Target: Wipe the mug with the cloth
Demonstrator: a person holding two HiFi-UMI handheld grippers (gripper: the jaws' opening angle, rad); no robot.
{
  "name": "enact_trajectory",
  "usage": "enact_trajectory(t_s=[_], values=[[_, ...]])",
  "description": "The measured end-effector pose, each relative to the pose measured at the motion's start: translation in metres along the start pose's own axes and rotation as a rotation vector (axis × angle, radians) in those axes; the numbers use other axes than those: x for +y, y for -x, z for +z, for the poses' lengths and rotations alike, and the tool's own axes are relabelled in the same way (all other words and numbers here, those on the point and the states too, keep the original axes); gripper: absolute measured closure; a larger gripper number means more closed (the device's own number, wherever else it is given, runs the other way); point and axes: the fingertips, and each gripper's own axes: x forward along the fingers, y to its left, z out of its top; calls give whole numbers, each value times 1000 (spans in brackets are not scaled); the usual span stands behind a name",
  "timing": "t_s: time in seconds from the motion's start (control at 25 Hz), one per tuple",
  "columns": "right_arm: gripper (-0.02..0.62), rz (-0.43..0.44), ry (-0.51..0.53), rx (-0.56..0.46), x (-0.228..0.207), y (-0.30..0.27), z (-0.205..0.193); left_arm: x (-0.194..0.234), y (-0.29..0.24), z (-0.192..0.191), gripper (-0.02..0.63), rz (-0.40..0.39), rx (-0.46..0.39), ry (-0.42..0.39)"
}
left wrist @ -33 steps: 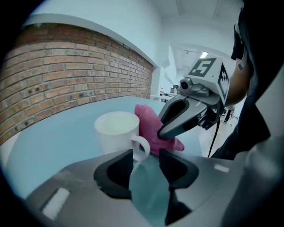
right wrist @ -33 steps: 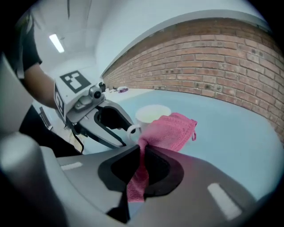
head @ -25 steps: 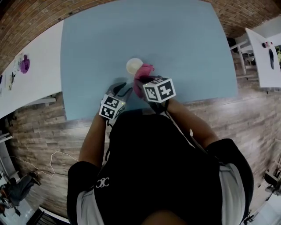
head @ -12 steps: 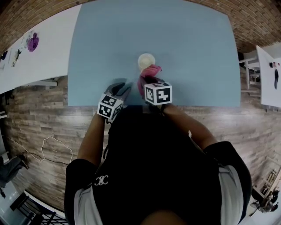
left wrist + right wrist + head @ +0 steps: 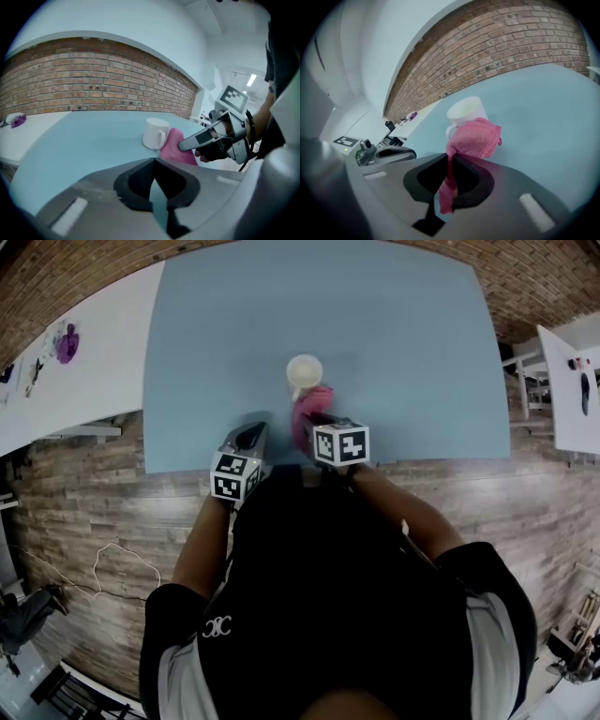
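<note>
A white mug [image 5: 305, 371] stands upright on the blue table [image 5: 403, 324], its handle toward me [image 5: 154, 133]. A pink cloth [image 5: 309, 409] hangs bunched from my right gripper [image 5: 315, 420], which is shut on it just in front of the mug. In the right gripper view the cloth [image 5: 477, 137] rests against the mug's [image 5: 466, 111] near side and a strip of it is pinched in the right gripper [image 5: 450, 161]. My left gripper [image 5: 253, 434] is shut with nothing in it, near the table's front edge, left of the cloth [image 5: 178, 147].
A white table [image 5: 84, 381] with small purple objects lies to the left, and another white table [image 5: 567, 371] to the right. A brick-patterned floor runs under the blue table's front edge. A brick wall [image 5: 93, 84] stands behind the table.
My left gripper's jaws have gone from open to shut, empty. The right gripper with the cloth has stayed by the mug.
</note>
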Motion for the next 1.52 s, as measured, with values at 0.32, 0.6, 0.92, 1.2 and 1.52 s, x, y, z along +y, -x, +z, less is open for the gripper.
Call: enact_trajectory(t_s=[0.32, 0.6, 0.92, 1.2, 1.52], values=[[555, 26, 260, -164, 5, 49, 17, -7, 10, 17, 600, 117, -96, 20], [555, 56, 377, -244, 13, 83, 17, -22, 25, 23, 600, 156, -138, 67], [554, 48, 378, -291, -3, 116, 11, -53, 42, 24, 600, 197, -158, 77], [555, 20, 333, -345, -5, 129, 6, -56, 46, 27, 600, 188, -131, 35], [555, -67, 299, -374, -1, 114, 6, -19, 53, 25, 600, 132, -113, 28]])
